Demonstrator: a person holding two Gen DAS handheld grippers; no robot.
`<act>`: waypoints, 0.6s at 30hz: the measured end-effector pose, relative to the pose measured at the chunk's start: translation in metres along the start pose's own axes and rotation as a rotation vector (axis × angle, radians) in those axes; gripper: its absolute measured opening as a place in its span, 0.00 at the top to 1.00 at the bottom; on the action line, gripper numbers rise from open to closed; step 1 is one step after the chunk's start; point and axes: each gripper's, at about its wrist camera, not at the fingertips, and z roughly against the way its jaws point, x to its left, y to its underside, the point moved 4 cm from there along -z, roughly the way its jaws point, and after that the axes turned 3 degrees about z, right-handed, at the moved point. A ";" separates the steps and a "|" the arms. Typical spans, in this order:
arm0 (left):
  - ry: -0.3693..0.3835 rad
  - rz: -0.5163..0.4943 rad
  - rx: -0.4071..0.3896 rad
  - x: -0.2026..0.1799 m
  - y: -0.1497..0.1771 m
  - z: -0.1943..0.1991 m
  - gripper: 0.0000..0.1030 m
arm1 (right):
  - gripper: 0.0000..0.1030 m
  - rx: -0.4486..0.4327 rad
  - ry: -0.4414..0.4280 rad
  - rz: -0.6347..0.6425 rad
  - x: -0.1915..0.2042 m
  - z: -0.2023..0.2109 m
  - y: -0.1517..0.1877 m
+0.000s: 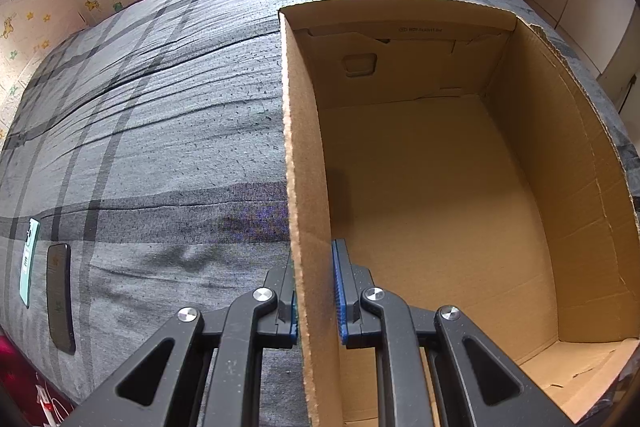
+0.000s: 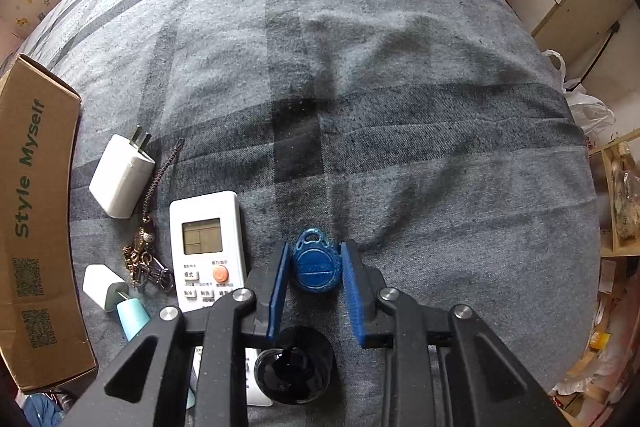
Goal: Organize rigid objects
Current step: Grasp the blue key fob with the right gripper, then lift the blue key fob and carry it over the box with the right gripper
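Note:
My left gripper (image 1: pixel 315 291) straddles the left wall of an open, empty cardboard box (image 1: pixel 304 155) on the grey plaid bed; the right pad (image 1: pixel 339 291) stands slightly off the wall, so the grip is not certain. My right gripper (image 2: pixel 314 269) is open around a blue key fob (image 2: pixel 316 265) lying on the bedcover, one pad on each side, not clearly touching. Beside it lie a white remote (image 2: pixel 206 247), a white charger plug (image 2: pixel 122 175), a keychain with a braided cord (image 2: pixel 146 251), a small white and teal adapter (image 2: pixel 116 297) and a black round object (image 2: pixel 294 371) under the gripper.
The box's outer side (image 2: pixel 36 227), printed "Style Myself", stands at the left in the right wrist view. A black phone (image 1: pixel 60 297) and a teal card (image 1: pixel 30 259) lie on the bed at the far left in the left wrist view. Cupboards and bags lie beyond the bed's right edge.

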 end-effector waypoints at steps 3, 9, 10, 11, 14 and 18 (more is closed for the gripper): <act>0.001 0.003 0.001 -0.001 0.000 0.000 0.86 | 0.73 -0.011 0.000 0.010 0.003 0.012 0.000; -0.004 0.000 0.000 -0.001 0.000 0.000 0.86 | 0.73 -0.053 0.009 0.061 0.017 0.040 -0.009; -0.006 -0.002 0.000 -0.002 0.000 0.000 0.86 | 0.73 -0.059 0.012 0.068 0.021 0.044 -0.011; -0.007 -0.003 -0.001 -0.002 0.000 0.000 0.86 | 0.73 -0.065 0.014 0.076 0.025 0.048 -0.013; -0.002 0.003 -0.002 -0.002 0.000 0.000 0.86 | 0.73 -0.082 0.009 0.103 0.039 0.058 -0.016; 0.001 0.005 -0.001 -0.001 0.000 0.000 0.86 | 0.73 -0.108 0.004 0.144 0.057 0.069 -0.019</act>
